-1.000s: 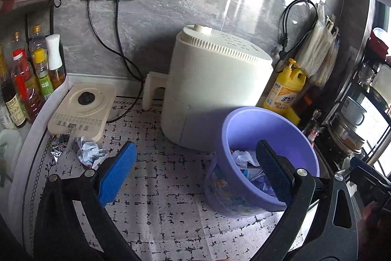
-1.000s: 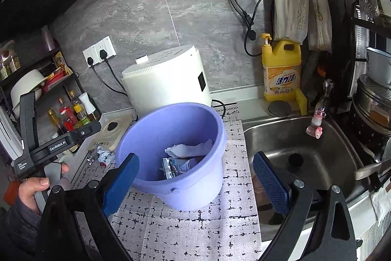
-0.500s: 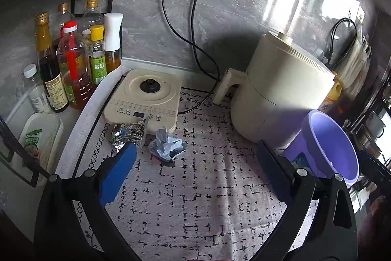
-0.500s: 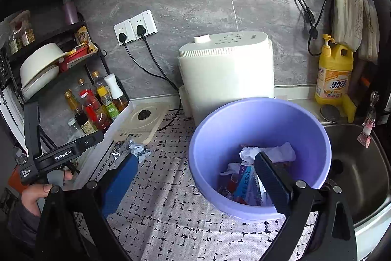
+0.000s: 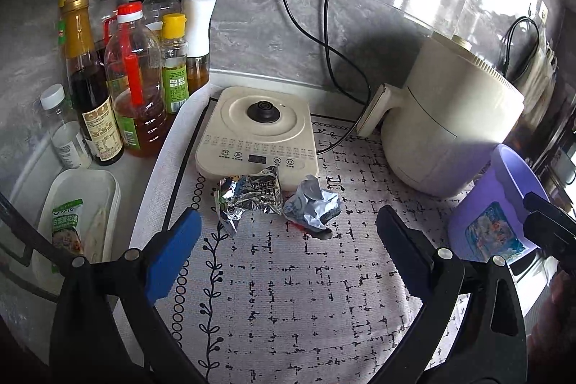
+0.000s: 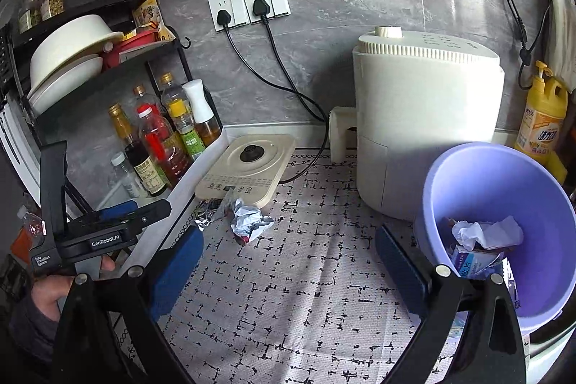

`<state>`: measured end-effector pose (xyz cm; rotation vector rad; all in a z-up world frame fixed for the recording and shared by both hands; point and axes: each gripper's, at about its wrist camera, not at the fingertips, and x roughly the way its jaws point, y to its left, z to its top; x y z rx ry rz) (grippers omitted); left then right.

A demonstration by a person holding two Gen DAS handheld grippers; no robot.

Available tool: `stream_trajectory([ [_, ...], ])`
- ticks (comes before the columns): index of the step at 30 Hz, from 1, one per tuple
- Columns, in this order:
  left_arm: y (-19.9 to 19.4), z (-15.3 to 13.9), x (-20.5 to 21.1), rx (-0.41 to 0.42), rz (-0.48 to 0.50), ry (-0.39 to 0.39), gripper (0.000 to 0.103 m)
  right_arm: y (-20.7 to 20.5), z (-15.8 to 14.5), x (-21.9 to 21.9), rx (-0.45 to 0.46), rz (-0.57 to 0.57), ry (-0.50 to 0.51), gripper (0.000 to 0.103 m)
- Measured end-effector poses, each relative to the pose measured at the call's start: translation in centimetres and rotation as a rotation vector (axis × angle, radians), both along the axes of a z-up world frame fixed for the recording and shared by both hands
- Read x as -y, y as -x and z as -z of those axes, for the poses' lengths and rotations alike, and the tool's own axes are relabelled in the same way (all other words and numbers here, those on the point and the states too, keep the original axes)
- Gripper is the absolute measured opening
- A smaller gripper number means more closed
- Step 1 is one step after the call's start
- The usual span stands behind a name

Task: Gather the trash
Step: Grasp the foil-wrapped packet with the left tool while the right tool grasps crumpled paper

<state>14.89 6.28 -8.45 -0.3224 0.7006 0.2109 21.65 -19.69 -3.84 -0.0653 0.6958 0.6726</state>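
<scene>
Grey patterned counter mat (image 5: 288, 294): crumpled foil wrapper (image 5: 252, 195) and crumpled blue-white wrapper (image 5: 312, 207) lie before the cream induction base (image 5: 257, 132). Left gripper (image 5: 286, 256) and right gripper (image 6: 289, 270) both spread, empty. Only the right view shows inside the purple plastic bucket (image 6: 540, 189): paper scraps, probably cartons.

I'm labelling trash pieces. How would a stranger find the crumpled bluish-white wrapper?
Start at the flat cream induction cooker on the patterned mat. Two scraps lie at its front edge; the crumpled bluish-white wrapper is the right one, balled and pale, unlike the shiny silver foil packet beside it.

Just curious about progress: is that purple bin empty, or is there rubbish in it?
Partly filled: the purple bin holds crumpled white paper and a carton.
</scene>
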Motion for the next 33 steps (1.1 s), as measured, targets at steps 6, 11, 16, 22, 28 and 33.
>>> stream_trajectory([
  [6, -1.2, 1.4, -1.5, -0.028, 0.024, 0.032, 0.097, -1.1, 1.6, -2.8, -0.028, -0.005, 0.027, 0.089],
  [11, -2.4, 2.8, -2.9, -0.049, 0.022, 0.071, 0.097, -2.4, 3.4, -5.0, -0.084, -0.02, 0.053, 0.083],
  [16, -3.9, 4.5, -4.1, -0.064, 0.003, 0.118, 0.095, -4.1, 5.0, -6.9, -0.131, -0.053, 0.095, 0.076],
  [22, -5.9, 6.6, -4.8, -0.082, -0.009, 0.153, 0.091, -6.4, 7.2, -9.2, -0.182, -0.095, 0.137, 0.073],
  [28, -8.0, 9.5, -5.9, -0.138, -0.021, 0.189, 0.087, -8.5, 9.3, -11.7, -0.232, -0.111, 0.16, 0.071],
  [33, -9.0, 11.2, -6.5, -0.159, -0.006, 0.202, 0.085, -8.9, 10.7, -13.4, -0.264, -0.122, 0.176, 0.071],
])
